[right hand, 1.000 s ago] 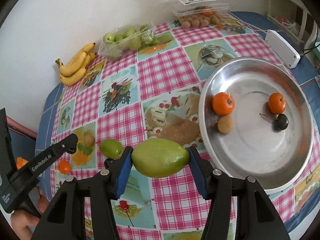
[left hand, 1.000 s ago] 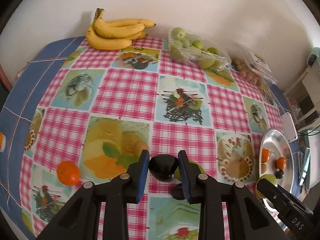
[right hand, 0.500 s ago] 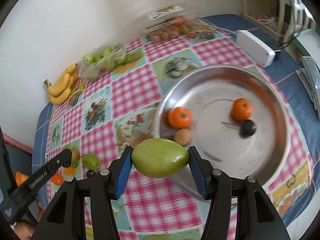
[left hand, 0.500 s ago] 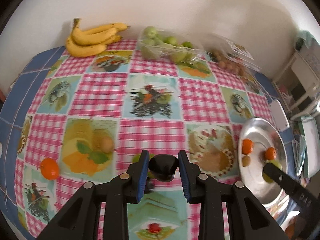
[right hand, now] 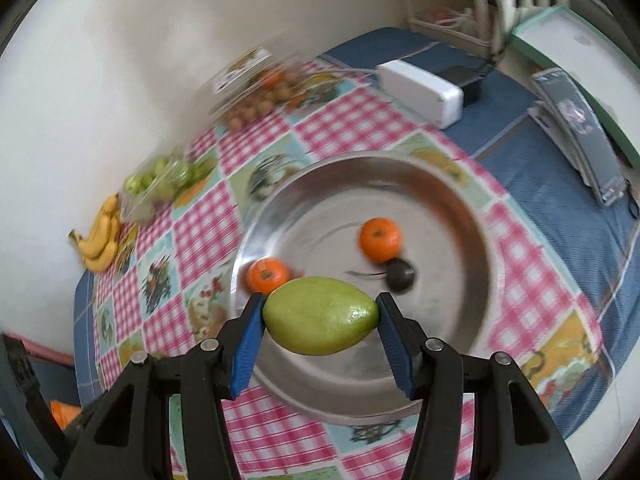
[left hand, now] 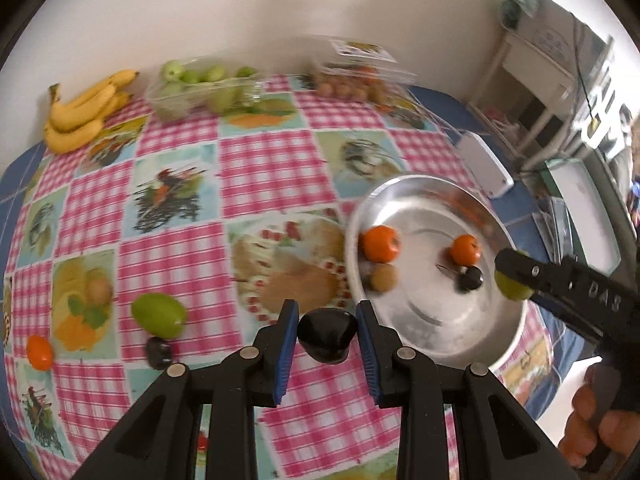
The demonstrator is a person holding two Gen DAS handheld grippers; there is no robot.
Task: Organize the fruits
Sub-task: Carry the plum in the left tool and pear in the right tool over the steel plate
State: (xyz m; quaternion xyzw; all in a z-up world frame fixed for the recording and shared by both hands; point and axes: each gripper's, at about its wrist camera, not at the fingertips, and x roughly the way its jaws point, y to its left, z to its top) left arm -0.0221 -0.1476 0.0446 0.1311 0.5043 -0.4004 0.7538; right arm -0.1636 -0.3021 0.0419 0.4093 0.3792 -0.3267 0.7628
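- Left claw (left hand: 327,334): closed on a dark plum (left hand: 327,335), pads pressing it from both sides; held above the checked cloth just beside the metal bowl's near rim.
- Right claw (right hand: 320,316): partly open, gripping a large green fruit (right hand: 320,315) end to end; held over the near part of the bowl.
- Metal bowl (right hand: 460,216): stands on the desk (left hand: 264,168) toward its right edge. Inside: two oranges (right hand: 379,239) (right hand: 267,275), well apart, and a dark plum with stem (right hand: 400,274) touching the farther orange. The left wrist view also shows a small brown fruit (left hand: 383,276) just beside the nearer orange.
- Loose on the desk, near the front left: a second green fruit (left hand: 159,315), a dark plum (left hand: 158,353) touching it, and an orange (left hand: 39,352) well apart, toward the left edge.
- Bananas (left hand: 82,114): one bunch at the back left corner, against the wall.
- Clear tub of small green fruit (left hand: 200,88): back edge, just beside the bananas.
- Clear tub of small brown fruit (left hand: 352,76): back edge, toward the right corner; blurred.
- White box (right hand: 420,90): on the blue cloth at the right edge, beyond the bowl.
- A person's hand (left hand: 592,416): holding the right claw's handle, low in the left wrist view.
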